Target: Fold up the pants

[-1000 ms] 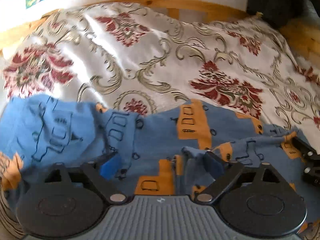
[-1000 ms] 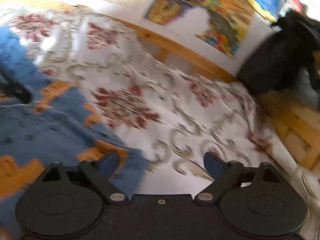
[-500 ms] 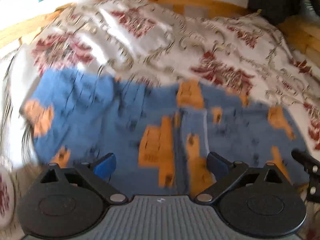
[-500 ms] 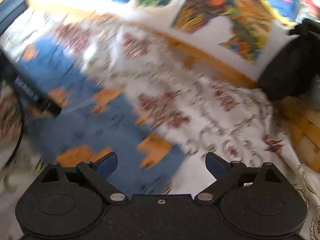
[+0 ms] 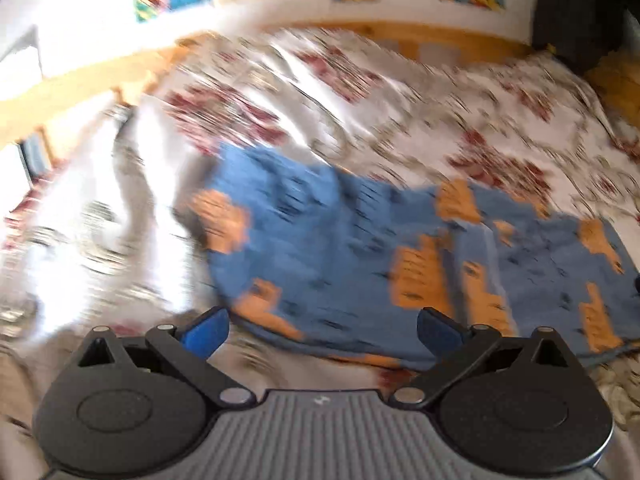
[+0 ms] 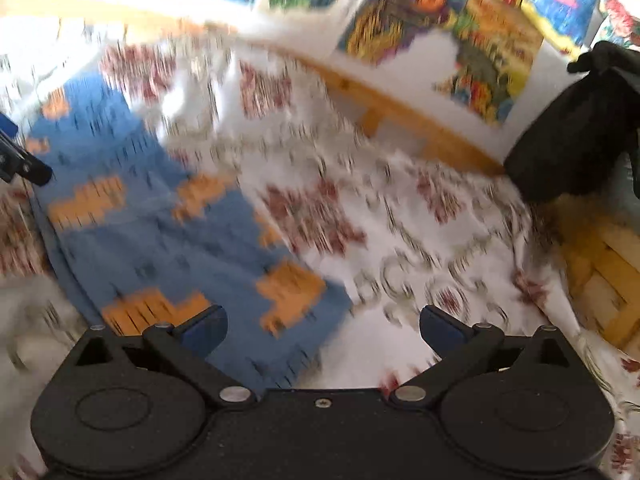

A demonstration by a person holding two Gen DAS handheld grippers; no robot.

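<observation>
Left wrist view: the left gripper (image 5: 322, 326) hangs with jaws wide apart, empty. The pants (image 5: 400, 264) lie flat on the bedspread (image 5: 460, 120) from 12 to 2 o'clock, bare cover at 10.

Right wrist view: the right gripper (image 6: 323, 330) is likewise spread, empty; pants (image 6: 160, 224) at 10 to 11 o'clock, open cover at 1.

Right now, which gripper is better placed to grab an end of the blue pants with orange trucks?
Probably the right gripper: the blue pants with orange trucks end between its open fingers. The left gripper, also open, faces their long edge.
</observation>
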